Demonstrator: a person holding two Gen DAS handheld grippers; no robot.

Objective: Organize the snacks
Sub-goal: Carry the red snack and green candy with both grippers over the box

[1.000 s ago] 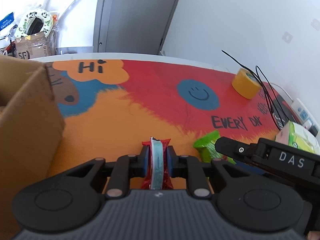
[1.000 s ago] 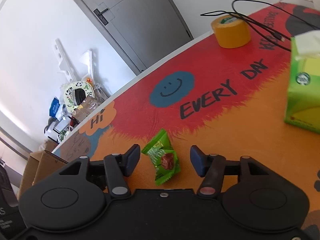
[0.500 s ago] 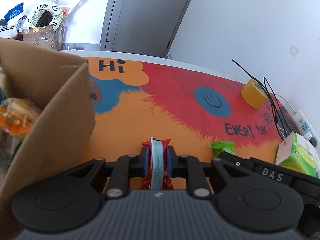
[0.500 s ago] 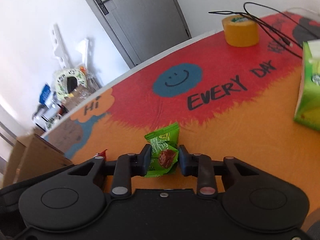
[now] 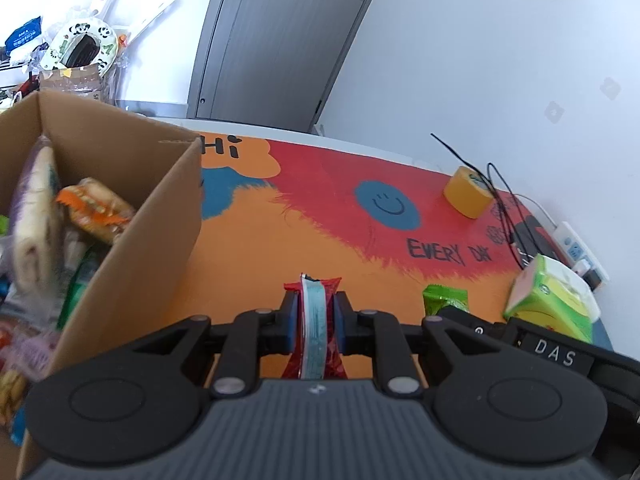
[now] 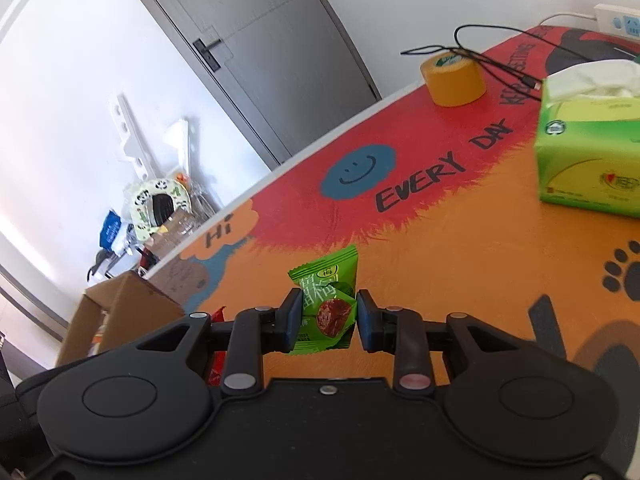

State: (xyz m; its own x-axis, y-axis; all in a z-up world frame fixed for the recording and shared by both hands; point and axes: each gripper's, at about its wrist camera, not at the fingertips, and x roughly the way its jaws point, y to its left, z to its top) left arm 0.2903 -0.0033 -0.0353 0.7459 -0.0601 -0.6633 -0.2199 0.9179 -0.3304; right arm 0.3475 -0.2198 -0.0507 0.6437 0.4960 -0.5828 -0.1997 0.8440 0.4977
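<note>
The left gripper (image 5: 313, 314) is clamped on a flat red snack packet with a pale blue stripe (image 5: 314, 316), held on edge above the orange part of the printed table mat (image 5: 256, 248), beside the open brown cardboard box (image 5: 132, 240) of snacks at the mat's left edge. The right gripper (image 6: 327, 316) pinches a small green plum-candy packet (image 6: 327, 304) over the mat; a green tissue box (image 6: 588, 152) sits near the right edge.

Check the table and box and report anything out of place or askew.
Nothing spilled or damaged. The black cable trails loosely over the yellow tape roll, which is untidy. The snacks in the cardboard box are piled haphazardly. The tissue box sits upright, a tissue poking out.
</note>
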